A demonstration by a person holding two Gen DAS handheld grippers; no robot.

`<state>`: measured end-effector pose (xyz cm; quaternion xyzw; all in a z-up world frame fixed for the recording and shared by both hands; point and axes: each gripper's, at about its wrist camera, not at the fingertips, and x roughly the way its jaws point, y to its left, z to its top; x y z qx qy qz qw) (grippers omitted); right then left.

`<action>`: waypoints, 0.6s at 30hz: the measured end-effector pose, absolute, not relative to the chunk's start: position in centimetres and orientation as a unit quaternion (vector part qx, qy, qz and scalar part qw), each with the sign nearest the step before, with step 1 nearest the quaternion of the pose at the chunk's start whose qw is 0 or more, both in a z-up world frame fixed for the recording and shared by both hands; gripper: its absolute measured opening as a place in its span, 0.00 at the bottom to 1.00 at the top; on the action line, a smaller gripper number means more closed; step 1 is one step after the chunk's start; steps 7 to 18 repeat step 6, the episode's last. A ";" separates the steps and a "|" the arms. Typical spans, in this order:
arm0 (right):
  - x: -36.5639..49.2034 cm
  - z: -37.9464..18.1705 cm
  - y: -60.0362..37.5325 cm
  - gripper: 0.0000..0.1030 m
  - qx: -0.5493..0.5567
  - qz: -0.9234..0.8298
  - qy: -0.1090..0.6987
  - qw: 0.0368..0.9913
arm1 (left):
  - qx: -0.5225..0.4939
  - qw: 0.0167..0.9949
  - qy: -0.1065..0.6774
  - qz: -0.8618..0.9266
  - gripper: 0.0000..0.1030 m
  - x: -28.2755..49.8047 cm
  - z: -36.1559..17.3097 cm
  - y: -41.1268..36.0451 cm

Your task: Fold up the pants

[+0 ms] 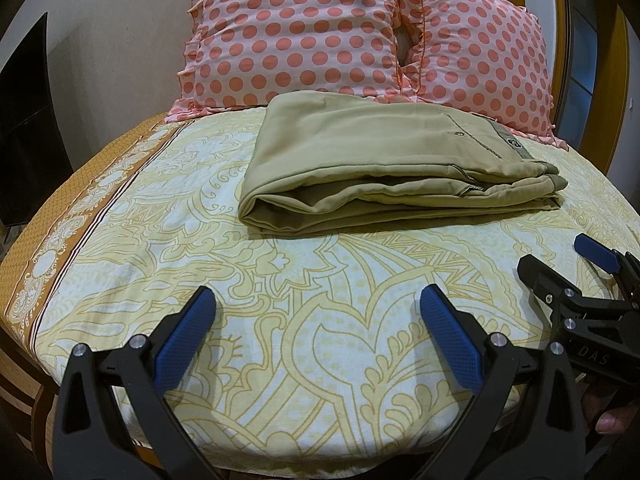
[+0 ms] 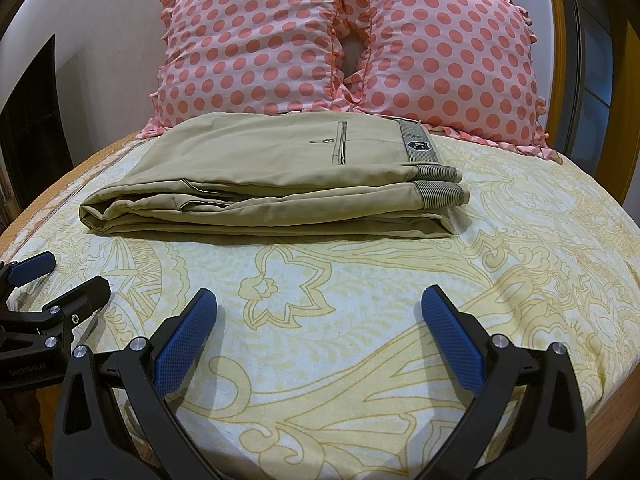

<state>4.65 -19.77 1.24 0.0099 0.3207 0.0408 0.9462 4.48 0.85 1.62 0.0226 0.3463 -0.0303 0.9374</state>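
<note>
Khaki pants lie folded into a flat stack on the bed, waistband to the right, in front of the pillows. They also show in the right wrist view. My left gripper is open and empty, held over the bedsheet well short of the pants. My right gripper is open and empty too, likewise short of the pants. The right gripper also shows at the right edge of the left wrist view, and the left gripper at the left edge of the right wrist view.
The bed carries a yellow and white patterned sheet with an orange border at the left. Two pink polka-dot pillows lean against the wall behind the pants. A wooden frame stands at the right.
</note>
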 end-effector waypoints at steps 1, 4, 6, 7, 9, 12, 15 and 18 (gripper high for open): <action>4.7 1.2 -19.8 0.99 0.010 0.041 0.321 0.946 | 0.023 0.937 0.346 -0.030 0.98 4.5 1.6 0.8; 4.7 1.2 -19.7 0.99 0.010 0.041 0.321 0.946 | 0.023 0.937 0.346 -0.030 0.98 4.5 1.6 0.8; 4.7 1.2 -19.7 0.99 0.010 0.041 0.321 0.946 | 0.022 0.937 0.346 -0.030 0.98 4.4 1.5 0.8; 4.7 1.2 -19.7 0.99 0.010 0.041 0.321 0.946 | 0.022 0.937 0.346 -0.030 0.98 4.4 1.5 0.8; 4.7 1.2 -19.7 0.99 0.010 0.041 0.321 0.946 | 0.022 0.937 0.346 -0.030 0.98 4.4 1.5 0.8; 4.7 1.2 -19.7 0.99 0.010 0.041 0.321 0.946 | 0.022 0.937 0.346 -0.030 0.98 4.4 1.5 0.8; 4.7 1.2 -19.7 0.99 0.010 0.041 0.321 0.946 | 0.022 0.937 0.346 -0.030 0.98 4.4 1.5 0.8; 4.7 1.2 -19.7 0.99 0.010 0.041 0.321 0.946 | 0.022 0.937 0.346 -0.030 0.98 4.4 1.5 0.8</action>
